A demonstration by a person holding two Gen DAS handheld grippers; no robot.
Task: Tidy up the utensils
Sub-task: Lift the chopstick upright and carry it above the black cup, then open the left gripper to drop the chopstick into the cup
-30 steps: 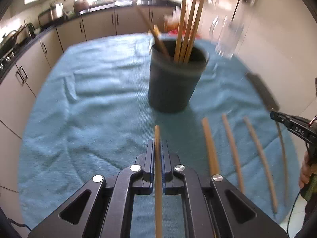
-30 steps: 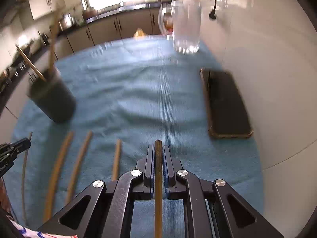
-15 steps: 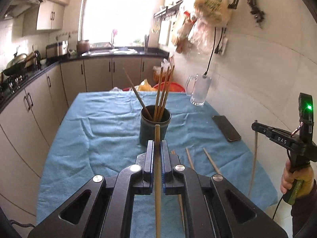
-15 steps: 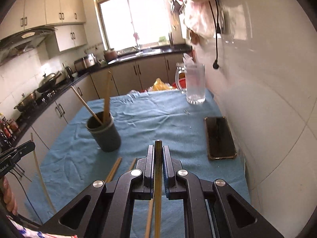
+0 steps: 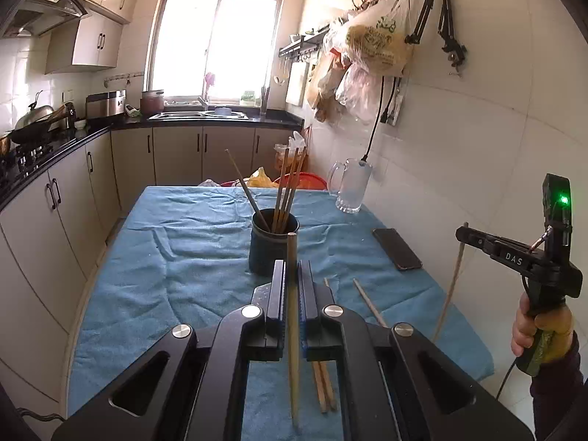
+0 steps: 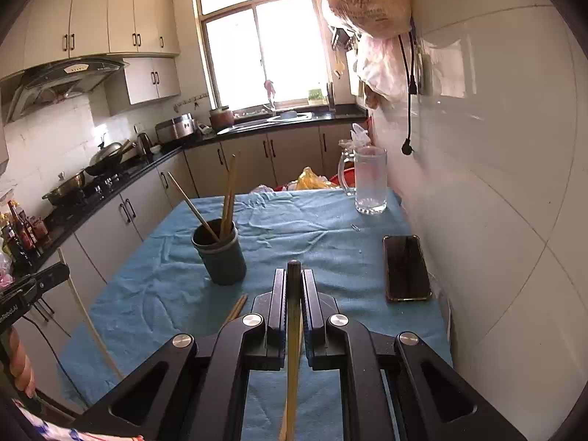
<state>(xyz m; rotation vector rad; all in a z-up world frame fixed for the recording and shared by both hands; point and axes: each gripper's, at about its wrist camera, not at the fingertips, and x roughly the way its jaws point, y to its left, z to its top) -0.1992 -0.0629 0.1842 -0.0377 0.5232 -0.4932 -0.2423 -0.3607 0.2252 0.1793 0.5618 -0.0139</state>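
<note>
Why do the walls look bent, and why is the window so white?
Left wrist view: the fisheye lens bows the tiled wall, and daylight overexposes the window. Right wrist view: same curving, white window, glare on the glossy wall tiles. Both are sharp, without motion blur.

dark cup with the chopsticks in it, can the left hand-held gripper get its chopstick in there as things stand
Probably yes. The left hand-held gripper grips its chopstick, the dark cup stands straight ahead, mouth open, and nothing lies between them.

A home kitchen: cream cabinets (image 5: pixel 176 154) under a black stone worktop (image 5: pixel 205 121), a steel sink (image 6: pixel 290 117) beneath the bright window (image 5: pixel 217 40), a range hood (image 6: pixel 62 77) over a gas hob with a wok (image 6: pixel 106 158), and a blue-clothed table (image 5: pixel 183 257).
</note>
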